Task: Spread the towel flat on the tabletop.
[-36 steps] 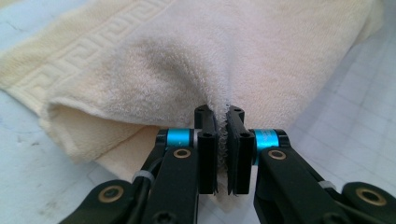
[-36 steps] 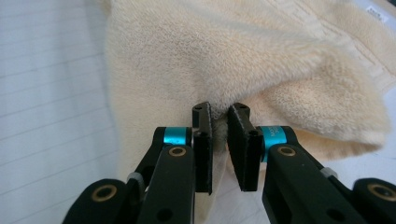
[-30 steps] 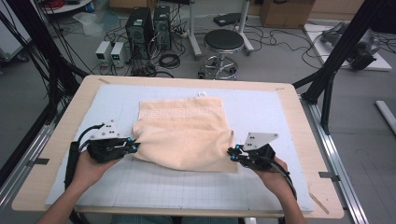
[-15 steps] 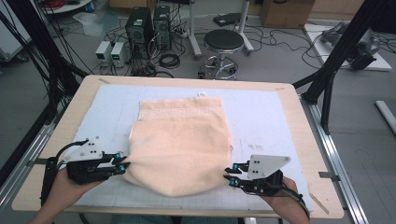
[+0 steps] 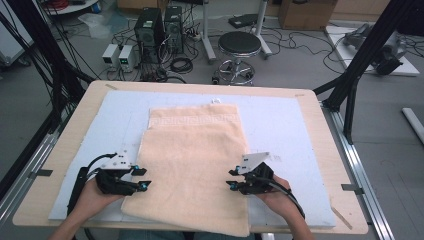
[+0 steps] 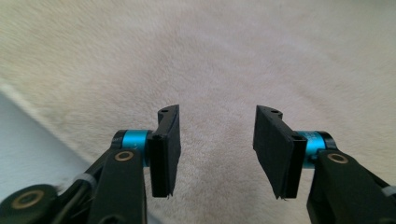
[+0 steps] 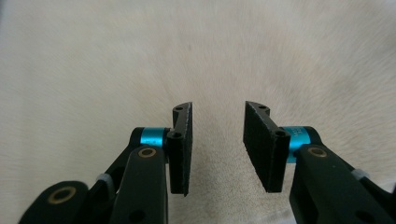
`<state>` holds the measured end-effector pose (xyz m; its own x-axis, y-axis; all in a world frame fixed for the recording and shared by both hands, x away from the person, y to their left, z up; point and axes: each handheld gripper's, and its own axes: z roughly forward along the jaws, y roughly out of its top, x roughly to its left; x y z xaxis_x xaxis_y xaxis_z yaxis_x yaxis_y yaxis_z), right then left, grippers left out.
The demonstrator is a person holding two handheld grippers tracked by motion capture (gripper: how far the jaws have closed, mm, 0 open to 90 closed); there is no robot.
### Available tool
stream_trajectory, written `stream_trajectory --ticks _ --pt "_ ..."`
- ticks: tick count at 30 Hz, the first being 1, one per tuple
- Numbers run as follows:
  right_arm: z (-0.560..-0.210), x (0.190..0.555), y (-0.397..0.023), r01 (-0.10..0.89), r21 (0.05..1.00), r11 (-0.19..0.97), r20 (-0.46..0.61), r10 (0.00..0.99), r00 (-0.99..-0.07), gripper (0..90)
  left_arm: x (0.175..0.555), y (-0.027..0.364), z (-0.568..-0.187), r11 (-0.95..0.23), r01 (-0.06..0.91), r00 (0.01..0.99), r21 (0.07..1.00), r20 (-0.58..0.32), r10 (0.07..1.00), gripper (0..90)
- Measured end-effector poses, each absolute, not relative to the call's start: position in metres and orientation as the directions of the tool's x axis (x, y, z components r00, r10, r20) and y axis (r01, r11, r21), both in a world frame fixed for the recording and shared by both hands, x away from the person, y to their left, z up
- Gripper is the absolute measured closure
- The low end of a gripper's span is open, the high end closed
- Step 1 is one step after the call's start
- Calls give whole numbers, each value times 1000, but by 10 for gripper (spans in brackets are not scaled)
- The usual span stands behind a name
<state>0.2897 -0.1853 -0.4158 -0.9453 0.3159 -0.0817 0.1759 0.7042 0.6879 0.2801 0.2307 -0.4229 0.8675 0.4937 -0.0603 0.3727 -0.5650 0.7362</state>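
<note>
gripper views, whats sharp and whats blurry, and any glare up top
Left gripper view: the fingers are sharp, the towel behind softens into blur. Right gripper view: same, crisp fingers, fuzzy towel pile farther off. High view: even, soft light, no glare on the towel, slightly soft overall.

The high view is evenly and fairly brightly lit, seemingly from overhead, though no lamp is in frame. Shadows are faint: a soft dark patch lies under each hand, and the towel (image 5: 192, 165) casts almost none on the counter (image 5: 310, 102). No glare shows on the pale mat. The picture is soft, and straight edges bow slightly toward the corners. In the left gripper view the left claw (image 6: 217, 149) is sharp while the pile behind blurs toward the top, bright and washed out. The right gripper view is alike: the right claw (image 7: 217, 147) is crisp, the cloth beyond pale and hazy, with slight darkening at the corners.
</note>
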Motion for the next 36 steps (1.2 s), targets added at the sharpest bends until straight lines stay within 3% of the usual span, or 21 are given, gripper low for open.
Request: stream_trajectory --ticks 3,5,9,12,24,27,30,36 --pt "-429 298 -181 207 636 744 -65 319 -945 648 286 224 -433 -608 376 879 699 -63 472 634" --pt "-433 303 -185 240 659 713 -12 328 -944 671 285 225 -437 -589 354 881 727 -47 471 703" --pt "-434 302 -187 260 673 693 35 321 -946 832 283 227 -438 -569 368 877 735 -71 476 824" --pt "-432 298 -185 228 668 708 -3 309 -951 857 277 224 -432 -584 347 882 734 -44 469 861" --pt "-394 233 -199 111 756 645 -65 243 -968 848 201 242 -389 -518 241 916 821 -15 402 863" --pt "-389 216 -200 90 780 620 -49 203 -978 788 187 243 -387 -507 227 922 831 -16 387 844" --pt "-384 211 -202 70 788 612 -76 209 -975 732 191 243 -387 -503 233 913 833 -9 408 703" --pt "-391 249 -195 91 739 667 -142 286 -948 683 237 236 -398 -489 278 870 827 0 494 605"
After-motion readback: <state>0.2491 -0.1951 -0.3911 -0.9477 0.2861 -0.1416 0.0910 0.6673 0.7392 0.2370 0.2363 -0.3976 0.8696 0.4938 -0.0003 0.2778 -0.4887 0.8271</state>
